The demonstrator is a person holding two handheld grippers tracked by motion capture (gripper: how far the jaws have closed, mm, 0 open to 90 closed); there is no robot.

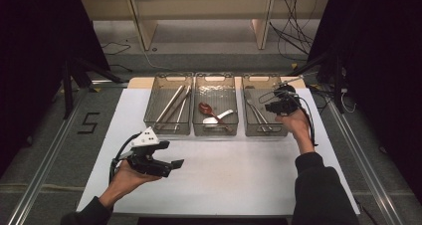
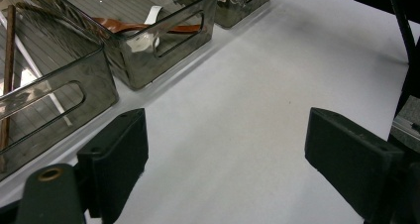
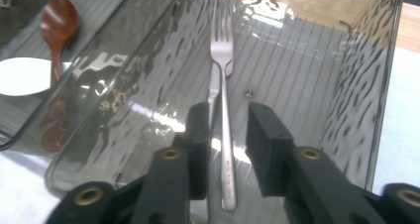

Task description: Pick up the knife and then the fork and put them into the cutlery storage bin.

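Three smoky clear bins stand in a row at the far side of the white table (image 1: pixel 224 175). My right gripper (image 1: pixel 277 106) hangs over the right bin (image 1: pixel 263 78). In the right gripper view its jaws (image 3: pixel 228 116) stand a little apart, open, just above a steel fork (image 3: pixel 221 60) that lies flat on the floor of the bin (image 3: pixel 361 85); the pads do not press on it. A second thin handle lies beside that fork. My left gripper (image 1: pixel 175 165) is held low over the bare table near the front left, jaws (image 2: pixel 225 149) wide open and empty.
The middle bin (image 1: pixel 215 77) holds a red-brown spoon (image 1: pixel 204 108) and a white spoon (image 1: pixel 220 117). The left bin (image 1: pixel 171 77) holds chopsticks (image 1: pixel 171 105). Cables and shelf legs lie beyond the table. Metal rails run along both sides of the table.
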